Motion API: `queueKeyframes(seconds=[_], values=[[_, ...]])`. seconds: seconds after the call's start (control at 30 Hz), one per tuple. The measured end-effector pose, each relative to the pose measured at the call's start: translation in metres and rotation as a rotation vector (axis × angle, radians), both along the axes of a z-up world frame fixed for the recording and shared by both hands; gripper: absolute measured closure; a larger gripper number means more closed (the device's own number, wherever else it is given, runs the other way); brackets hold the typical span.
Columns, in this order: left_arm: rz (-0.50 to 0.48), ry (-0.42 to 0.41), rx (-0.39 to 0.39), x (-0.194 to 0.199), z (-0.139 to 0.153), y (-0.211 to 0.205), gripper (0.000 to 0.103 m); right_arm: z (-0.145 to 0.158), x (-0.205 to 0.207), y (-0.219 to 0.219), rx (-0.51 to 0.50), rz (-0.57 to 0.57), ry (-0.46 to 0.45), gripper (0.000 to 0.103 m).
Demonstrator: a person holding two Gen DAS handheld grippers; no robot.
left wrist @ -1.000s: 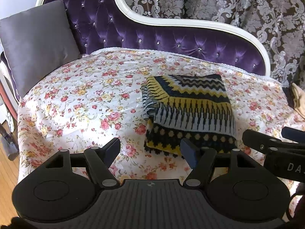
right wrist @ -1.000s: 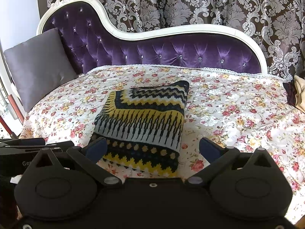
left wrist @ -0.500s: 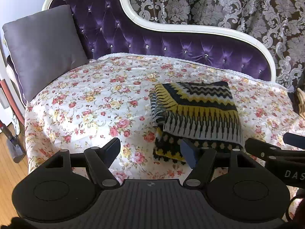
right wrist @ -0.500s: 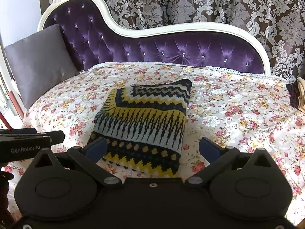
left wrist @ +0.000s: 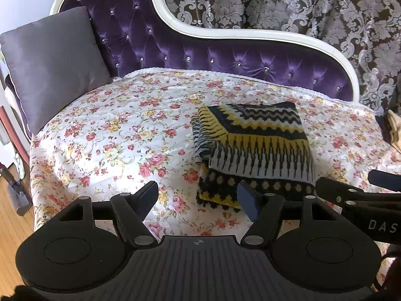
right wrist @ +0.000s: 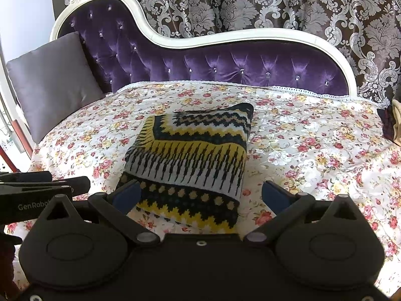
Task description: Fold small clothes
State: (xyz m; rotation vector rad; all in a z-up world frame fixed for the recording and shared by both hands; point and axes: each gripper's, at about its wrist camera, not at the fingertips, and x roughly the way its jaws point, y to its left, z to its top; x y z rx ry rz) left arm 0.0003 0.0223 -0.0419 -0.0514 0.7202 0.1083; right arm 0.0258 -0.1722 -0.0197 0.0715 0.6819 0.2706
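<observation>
Knitwear [left wrist: 253, 148] is lying folded in a compact rectangle on the flowered bedspread [left wrist: 112, 138], layers stacked with one edge showing doubled on its left side. Folding is looking finished for this piece, judging by the neat block; both tools are hovering clear, holding nothing.

Left gripper [left wrist: 198, 198]: jaws standing apart, nothing between them. The folded piece is sitting just ahead of and mostly beyond the right-hand jaw, its near corner overlapping that jaw in view; no contact that I can make out.

Right gripper [right wrist: 200, 195]: jaws spread wide, also gripping nothing. The piece is lying straight ahead, centred between the jaws, near edge just beyond the tips; whether the tips are touching cloth is unclear.

Next move, my read: either leaving the stack alone and fetching another garment, possibly from the dark-and-tan pile [right wrist: 392, 125] far off past the right-hand jaw, or one more tidy-up press. Any grab needs to take all layers together, otherwise the top fold is going to peel open. Grey cushion [left wrist: 50, 65] is sitting well off beyond the left-hand jaw, no obstruction.
</observation>
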Motion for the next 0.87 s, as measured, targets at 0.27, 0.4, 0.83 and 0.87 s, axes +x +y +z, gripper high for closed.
queueKeyframes(seconds=[0.27, 0.4, 0.83, 0.87], values=[[-0.005, 0.001, 0.0, -0.0006, -0.0005, -0.0012, 0.035, -0.0004, 0.0003, -0.0003, 0.004, 0.001, 0.001, 0.001], [-0.005, 0.002, -0.001, -0.0006, -0.0006, -0.0017, 0.035, -0.0005, 0.0004, -0.0005, 0.003, 0.001, 0.002, 0.001], [-0.017, 0.002, 0.003, 0.0004, -0.0025, -0.0032, 0.035, -0.0028, 0.0008, 0.0006, 0.006, 0.001, 0.005, 0.001], [-0.019, 0.003, 0.004, 0.0008, -0.0028, -0.0035, 0.035, -0.0029, 0.0008, 0.0006, 0.006, 0.0, 0.005, 0.001]])
